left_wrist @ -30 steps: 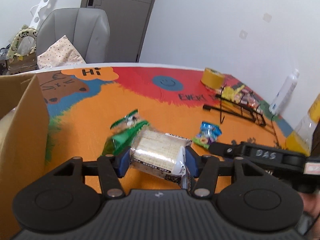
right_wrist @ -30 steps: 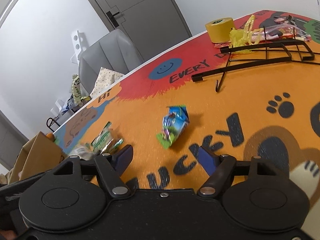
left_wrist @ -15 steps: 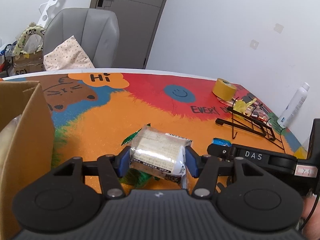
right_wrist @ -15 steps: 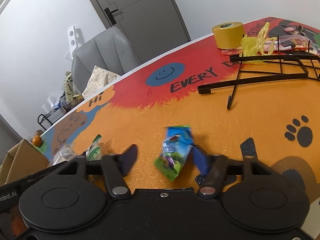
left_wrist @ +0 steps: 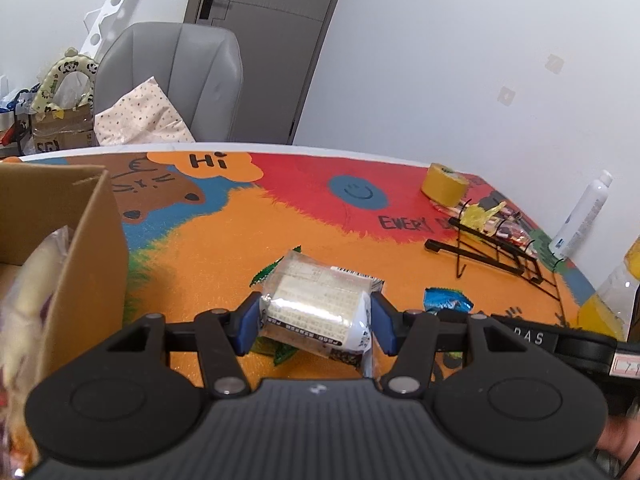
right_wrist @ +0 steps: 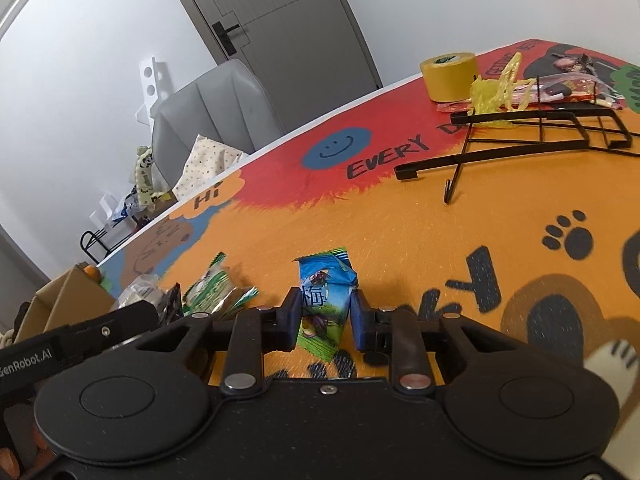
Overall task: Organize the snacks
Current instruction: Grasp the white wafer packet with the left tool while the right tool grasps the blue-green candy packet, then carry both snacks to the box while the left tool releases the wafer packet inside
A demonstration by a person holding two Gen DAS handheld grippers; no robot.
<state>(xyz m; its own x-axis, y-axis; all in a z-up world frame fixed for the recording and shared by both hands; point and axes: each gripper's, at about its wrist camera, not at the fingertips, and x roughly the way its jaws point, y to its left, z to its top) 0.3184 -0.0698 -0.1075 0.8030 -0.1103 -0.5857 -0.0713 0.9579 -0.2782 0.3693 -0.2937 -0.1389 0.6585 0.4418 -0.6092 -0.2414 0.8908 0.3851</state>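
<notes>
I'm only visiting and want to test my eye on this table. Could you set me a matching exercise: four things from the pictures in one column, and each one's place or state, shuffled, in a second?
Things:
1. cracker pack
2. blue plum candy packet
3. yellow tape roll
4. green snack packet

Places or states:
A. lying loose on the mat, not held
B. clamped between the left gripper's fingers
C. standing at the far end of the table, by the black wire rack
D. clamped between the right gripper's fingers

Pairs: 1-B, 2-D, 3-C, 4-A
</notes>
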